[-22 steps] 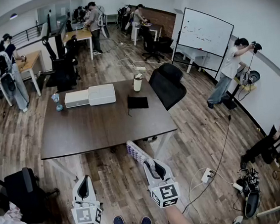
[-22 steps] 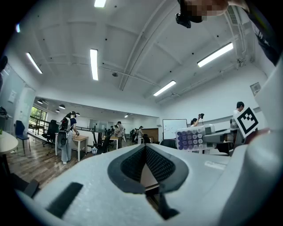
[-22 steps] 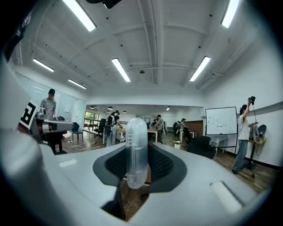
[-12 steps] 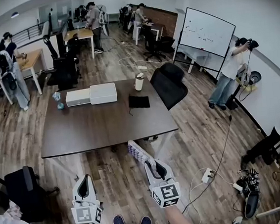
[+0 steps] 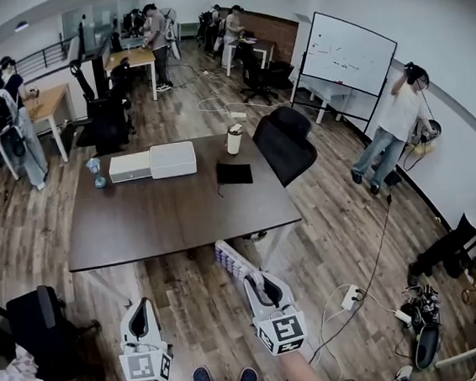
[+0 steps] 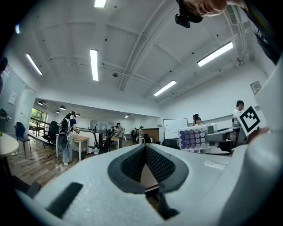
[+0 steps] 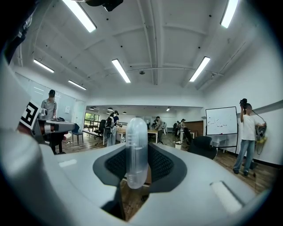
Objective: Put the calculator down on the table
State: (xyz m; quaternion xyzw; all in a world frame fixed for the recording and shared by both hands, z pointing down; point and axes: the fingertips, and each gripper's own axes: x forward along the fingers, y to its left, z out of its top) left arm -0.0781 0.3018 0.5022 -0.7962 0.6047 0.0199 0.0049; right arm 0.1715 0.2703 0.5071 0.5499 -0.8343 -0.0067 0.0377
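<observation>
A white calculator point(image 5: 234, 262) with purple keys sticks out forward from my right gripper point(image 5: 252, 280), which is shut on its near end. In the right gripper view the calculator point(image 7: 136, 150) stands edge-on between the dark pads point(image 7: 161, 165). It hangs level above the wooden floor, just short of the near edge of the dark table point(image 5: 140, 225). From the left gripper view the calculator point(image 6: 193, 138) shows its keys at the right. My left gripper point(image 5: 140, 312) is beside it at the left, shut with nothing in it; its pads point(image 6: 154, 164) meet.
On the table's far half stand two white boxes point(image 5: 152, 162), a black pouch point(image 5: 234, 174) and a cup point(image 5: 234, 140). A black office chair point(image 5: 284, 142) is at the far right corner. A black backpack point(image 5: 37, 329) and cables with a power strip point(image 5: 351, 299) lie on the floor. Several people stand around.
</observation>
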